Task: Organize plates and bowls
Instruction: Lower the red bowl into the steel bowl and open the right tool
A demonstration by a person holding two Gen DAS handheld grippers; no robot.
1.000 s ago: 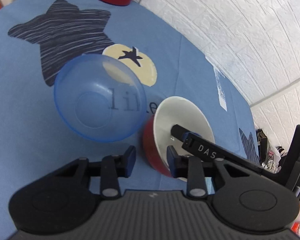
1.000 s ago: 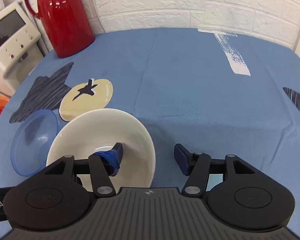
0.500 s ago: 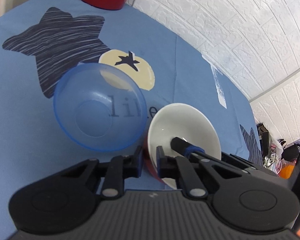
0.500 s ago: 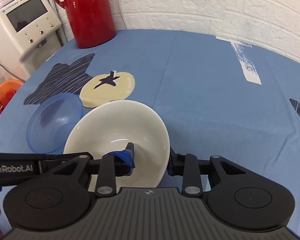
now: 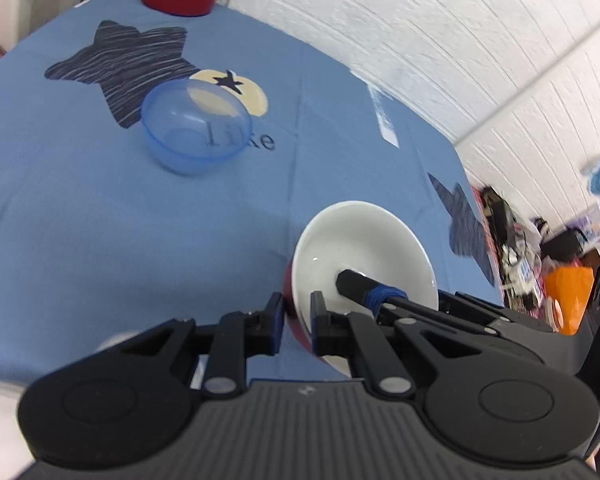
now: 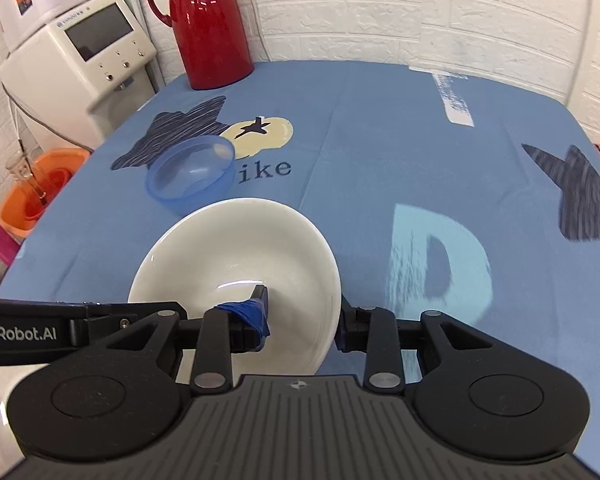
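Your left hand-held gripper (image 5: 293,322) is clamped on the near rim of the red-and-white bowl (image 5: 360,248); your right hand-held gripper (image 6: 302,320) pinches the same bowl's wall, one finger inside, one outside. The bowl's underside is hidden, so you cannot tell whether it touches the surface (image 6: 380,140). It tilts, its mouth facing up and away from you. Beyond the bowl the clear blue bowl (image 6: 192,174) sits upright on the blue cloth, partly covering printed letters. Farther behind it stands a red jug (image 6: 208,28) against the white brick wall (image 6: 380,8), its top cropped.
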